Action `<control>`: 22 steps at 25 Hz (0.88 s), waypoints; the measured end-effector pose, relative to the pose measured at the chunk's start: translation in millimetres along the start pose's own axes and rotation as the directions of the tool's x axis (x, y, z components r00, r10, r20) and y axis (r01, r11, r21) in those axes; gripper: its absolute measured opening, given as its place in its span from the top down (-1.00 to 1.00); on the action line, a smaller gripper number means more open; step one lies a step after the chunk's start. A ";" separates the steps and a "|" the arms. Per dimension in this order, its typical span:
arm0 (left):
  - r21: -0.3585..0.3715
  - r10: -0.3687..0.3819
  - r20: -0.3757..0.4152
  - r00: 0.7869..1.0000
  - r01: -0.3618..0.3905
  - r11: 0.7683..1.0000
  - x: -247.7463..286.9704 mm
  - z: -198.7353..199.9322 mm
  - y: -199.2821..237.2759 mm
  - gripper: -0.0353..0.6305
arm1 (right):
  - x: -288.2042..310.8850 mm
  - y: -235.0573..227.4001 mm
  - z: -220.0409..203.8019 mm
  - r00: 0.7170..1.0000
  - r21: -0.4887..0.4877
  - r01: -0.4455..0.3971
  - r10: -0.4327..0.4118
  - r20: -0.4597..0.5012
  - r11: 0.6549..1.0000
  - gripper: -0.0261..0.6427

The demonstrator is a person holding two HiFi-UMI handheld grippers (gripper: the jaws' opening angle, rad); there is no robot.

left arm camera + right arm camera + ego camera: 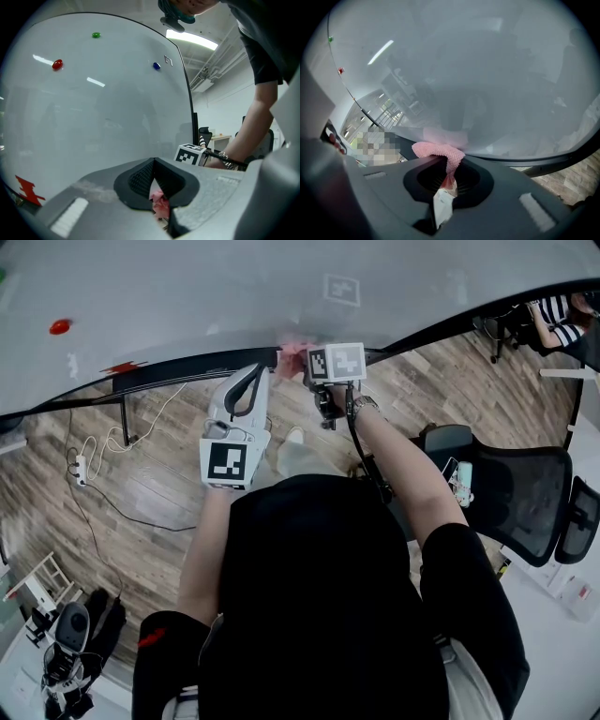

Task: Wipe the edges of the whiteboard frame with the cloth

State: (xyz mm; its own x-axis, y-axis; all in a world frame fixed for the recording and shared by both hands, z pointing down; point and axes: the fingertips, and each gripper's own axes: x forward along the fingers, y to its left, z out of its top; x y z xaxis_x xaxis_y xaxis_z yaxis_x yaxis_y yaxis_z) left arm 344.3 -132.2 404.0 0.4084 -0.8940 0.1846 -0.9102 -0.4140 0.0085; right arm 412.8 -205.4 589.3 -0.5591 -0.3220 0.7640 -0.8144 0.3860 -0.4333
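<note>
cloth [440,151] pink | whiteboard frame [197,364] black | cube [336,362] black-and-white (square markers) | floor [141,512] brown wood-grain

The left gripper [157,187] has its grey jaws pinched on a crumpled pink cloth [160,202]. Right behind is the glossy white whiteboard [103,117] with its thin black frame [192,112], plus a round red magnet [57,64], a green magnet [96,35] and a blue magnet [156,66].

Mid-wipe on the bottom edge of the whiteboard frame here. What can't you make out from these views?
Pink knitted cloth: in the head view, mostly hidden behind the marker cube of the right gripper.
Black whiteboard frame: its top and side edges are cut off in the head view.
Dust on the frame: too fine to see in any view.
Left part of the right gripper view: masked by a mosaic patch.
</note>
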 end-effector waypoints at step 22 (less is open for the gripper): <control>0.017 -0.062 -0.006 0.998 0.062 0.998 21.8 3.3 -27.8 0.89 | -22.4 -35.4 -1.5 0.999 0.038 0.027 -0.027 0.021 0.999 0.82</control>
State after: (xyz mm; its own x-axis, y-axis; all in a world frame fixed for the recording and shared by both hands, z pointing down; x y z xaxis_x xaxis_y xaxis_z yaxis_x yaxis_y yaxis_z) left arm 378.7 -140.8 404.5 0.4635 -0.8657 0.1891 -0.8819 -0.4715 0.0034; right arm 454.4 -210.6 588.2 -0.5396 -0.3505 0.7655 -0.8343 0.3443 -0.4305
